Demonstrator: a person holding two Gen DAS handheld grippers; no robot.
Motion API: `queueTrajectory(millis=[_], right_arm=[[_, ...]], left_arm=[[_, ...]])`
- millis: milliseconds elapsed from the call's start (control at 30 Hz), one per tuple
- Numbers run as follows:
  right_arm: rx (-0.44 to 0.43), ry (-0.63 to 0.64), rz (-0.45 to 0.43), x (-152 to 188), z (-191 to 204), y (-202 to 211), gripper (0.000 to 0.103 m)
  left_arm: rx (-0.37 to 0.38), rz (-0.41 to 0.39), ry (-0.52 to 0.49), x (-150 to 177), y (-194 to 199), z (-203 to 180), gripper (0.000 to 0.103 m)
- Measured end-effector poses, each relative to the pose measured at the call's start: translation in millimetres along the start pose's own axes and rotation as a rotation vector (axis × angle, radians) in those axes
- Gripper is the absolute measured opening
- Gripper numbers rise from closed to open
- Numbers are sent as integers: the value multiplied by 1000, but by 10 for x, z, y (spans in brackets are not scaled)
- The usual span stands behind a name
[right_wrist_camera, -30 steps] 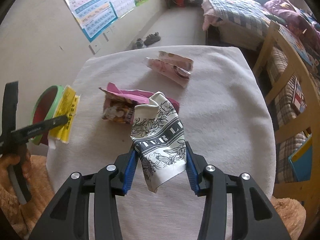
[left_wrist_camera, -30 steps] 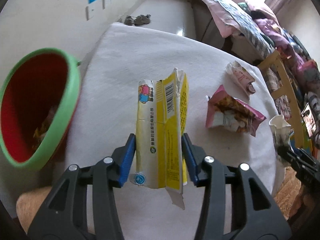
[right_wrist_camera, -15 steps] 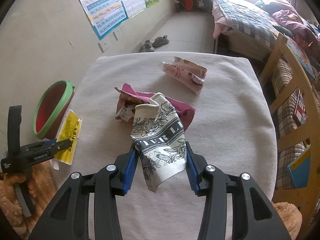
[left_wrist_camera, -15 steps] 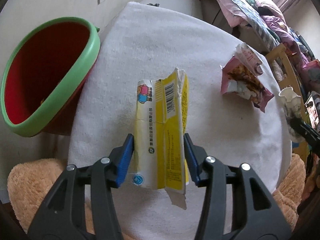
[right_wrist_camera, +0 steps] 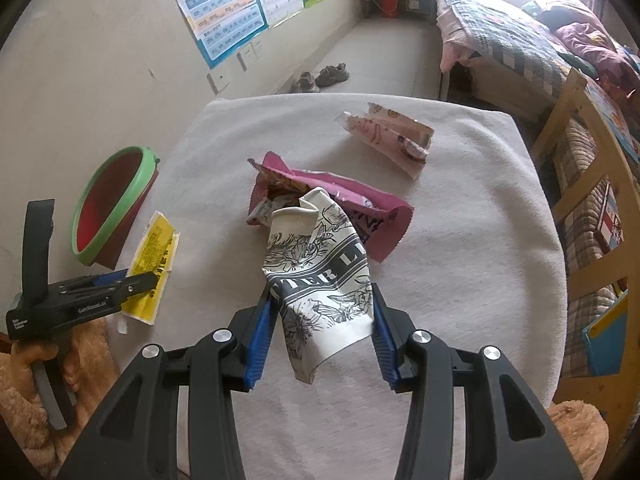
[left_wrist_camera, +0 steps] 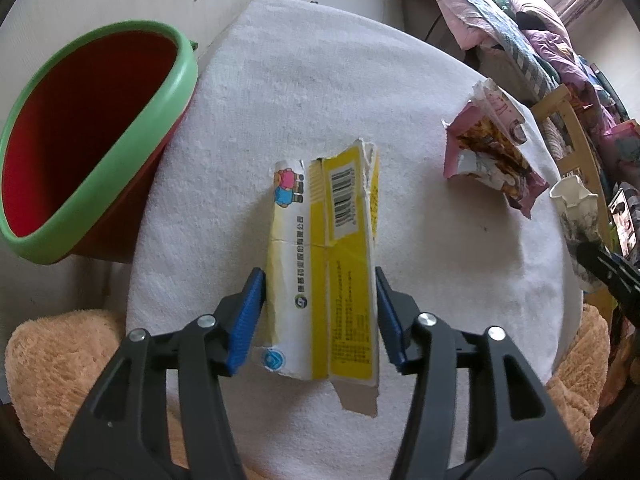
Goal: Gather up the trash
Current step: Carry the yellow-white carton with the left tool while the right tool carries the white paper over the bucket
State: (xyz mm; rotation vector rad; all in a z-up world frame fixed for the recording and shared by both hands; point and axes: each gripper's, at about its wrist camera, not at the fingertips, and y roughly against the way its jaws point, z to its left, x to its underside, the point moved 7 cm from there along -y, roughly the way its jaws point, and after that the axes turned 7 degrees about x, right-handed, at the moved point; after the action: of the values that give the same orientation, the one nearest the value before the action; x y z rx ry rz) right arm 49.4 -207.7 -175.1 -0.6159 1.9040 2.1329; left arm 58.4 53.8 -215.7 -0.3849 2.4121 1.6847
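Left gripper (left_wrist_camera: 318, 314), jaws opening around the yellow carton (left_wrist_camera: 326, 276) over the table (left_wrist_camera: 304, 92); right gripper (right_wrist_camera: 318, 330) clamps a paper cup (right_wrist_camera: 320, 284); carry both over the bin (left_wrist_camera: 100, 140) before letting go.

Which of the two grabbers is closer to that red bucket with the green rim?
The left. The left gripper, its jaws opening around the yellow carton, sits just beside the bucket. The right gripper, holding the crumpled paper cup, is farther across the table.
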Motion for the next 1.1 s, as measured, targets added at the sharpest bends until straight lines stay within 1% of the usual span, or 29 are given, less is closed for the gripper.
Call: queueTrajectory(millis=[100,200,333,600,667,733,767,800,933,1100], right_arm=[[-3,3,5,15,21,-13,43],[-7,4,9,21,29,-22,43],[-11,4,16,36,38,-34,43],[-23,0,28,60,63,-66,43],[-26,5,31,77,88,-74,43],[-29,10,34,84,108,-79,43],[-31,11,35,84,114,-82,43],[-31,12,36,86,122,-85,43],[-36,21,42,103,166,-100,44],[-38,23,42,110,183,-107,44]], left_arm=[[6,-6,16,7,8,21,59],[17,-23,24,-19,39,15,63],[26,-35,29,-41,54,-4,72],[38,-10,43,-47,-49,-3,73],[37,4,42,-57,-105,-1,72],[27,19,26,-53,-147,-7,59],[12,18,16,-49,-149,-8,57],[7,14,8,-45,-145,-11,51],[31,1,27,-23,-111,37,47],[16,-17,31,-13,-38,73,47]])
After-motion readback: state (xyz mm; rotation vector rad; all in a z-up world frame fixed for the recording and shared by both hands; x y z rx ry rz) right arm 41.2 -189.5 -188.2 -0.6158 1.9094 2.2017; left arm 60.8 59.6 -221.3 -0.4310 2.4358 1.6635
